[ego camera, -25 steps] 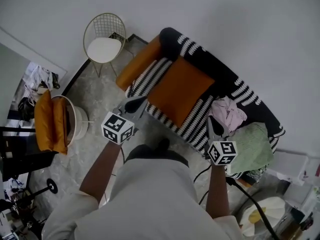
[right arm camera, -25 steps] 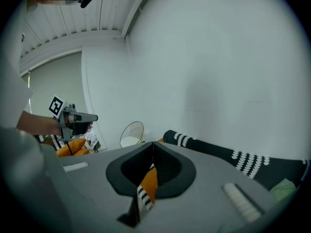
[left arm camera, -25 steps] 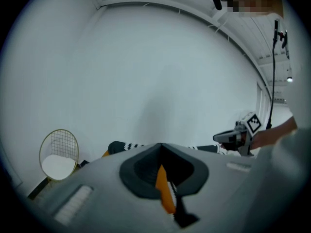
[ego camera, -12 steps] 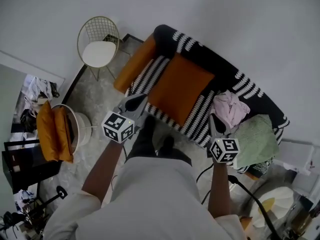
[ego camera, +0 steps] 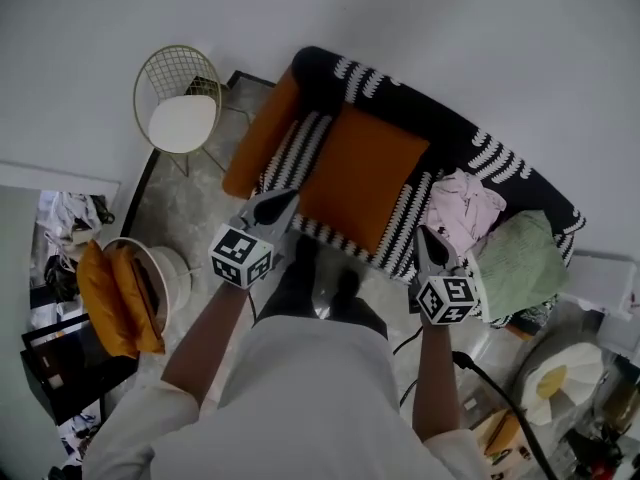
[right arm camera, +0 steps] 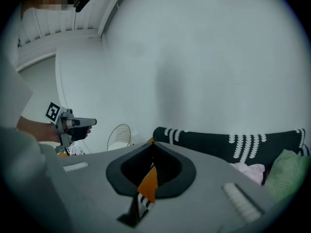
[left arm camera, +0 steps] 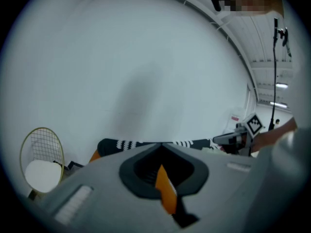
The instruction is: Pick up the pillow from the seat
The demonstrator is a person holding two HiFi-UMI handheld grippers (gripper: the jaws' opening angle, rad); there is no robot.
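The left claw (ego camera: pixel 288 198) and right claw (ego camera: pixel 424 236) are both closed, empty, near the orange pillow (ego camera: pixel 358 175).

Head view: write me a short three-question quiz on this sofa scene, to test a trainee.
1. True or false: the left gripper and the right gripper are both clear of the orange pillow, which lies on the sofa.
2. In the head view, what lies on the sofa just right of the pillow? A. pink clothes B. a laptop C. a stack of books
3. Fill in: the jaws of both grippers are ____ (open or shut).

Key: 1 true; 2 A; 3 shut.
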